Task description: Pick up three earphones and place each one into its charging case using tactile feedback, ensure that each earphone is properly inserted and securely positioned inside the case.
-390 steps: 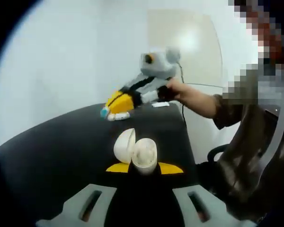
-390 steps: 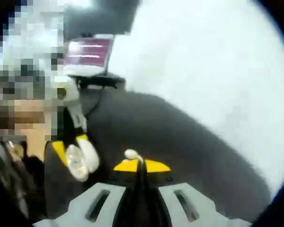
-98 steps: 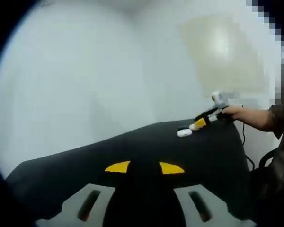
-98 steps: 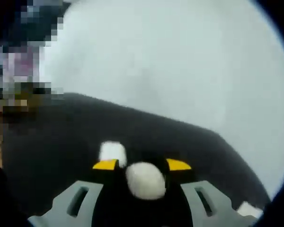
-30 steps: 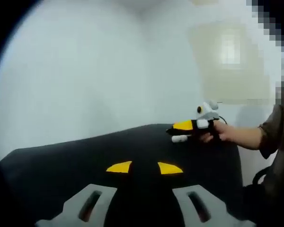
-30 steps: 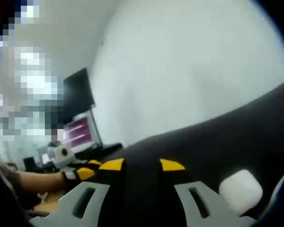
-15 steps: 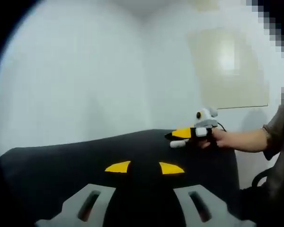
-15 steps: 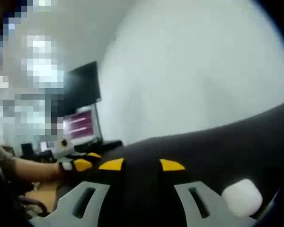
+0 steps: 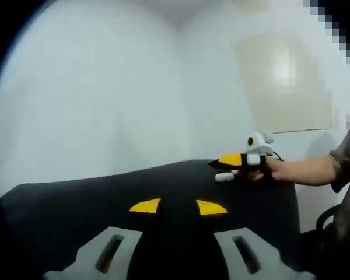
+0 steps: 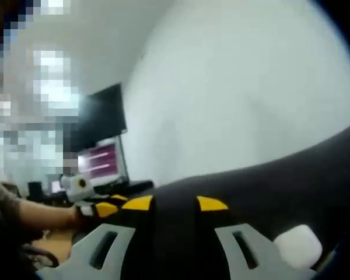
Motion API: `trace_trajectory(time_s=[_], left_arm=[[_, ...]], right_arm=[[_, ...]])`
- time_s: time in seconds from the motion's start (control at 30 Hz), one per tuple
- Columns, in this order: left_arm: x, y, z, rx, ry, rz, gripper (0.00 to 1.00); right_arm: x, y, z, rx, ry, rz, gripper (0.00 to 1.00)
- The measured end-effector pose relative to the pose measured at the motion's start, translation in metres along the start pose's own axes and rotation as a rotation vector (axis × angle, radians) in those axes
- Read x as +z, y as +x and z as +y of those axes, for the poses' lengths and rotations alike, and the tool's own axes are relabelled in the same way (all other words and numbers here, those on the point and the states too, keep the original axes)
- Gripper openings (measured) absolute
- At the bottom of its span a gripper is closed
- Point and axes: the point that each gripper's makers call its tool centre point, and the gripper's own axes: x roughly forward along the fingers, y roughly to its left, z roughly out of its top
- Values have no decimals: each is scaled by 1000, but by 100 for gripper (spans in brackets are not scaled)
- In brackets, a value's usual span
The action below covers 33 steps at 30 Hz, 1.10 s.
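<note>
Left gripper (image 9: 178, 207) seen with jaws apart, nothing held, above black table (image 9: 76, 198). Right gripper (image 10: 175, 203) likewise spread, empty; white charging case (image 10: 299, 245) lying closed beside it.

Black table (image 9: 105, 192), white wall (image 9: 93, 93), lit monitor (image 10: 99, 160) on far desk.

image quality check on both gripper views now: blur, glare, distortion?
Left gripper view: soft all over, a glare patch on the pale wall panel, fisheye bowing of the black table edge. Right gripper view: blurrier, the white case lacks edges, the monitor is smeared, and the white wall looks washed out.
</note>
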Motion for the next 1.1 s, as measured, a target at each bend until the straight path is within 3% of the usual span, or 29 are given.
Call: trace_trajectory(time_s=[0.93,1.1], left_arm=[[4,-4,6,-27,-27,-16,21],[3,-4,6,-33,-28,-14,22]], right_arm=[[-2,5,11,20,-10,15,28],[-8,7,12,11,-63,46,28]])
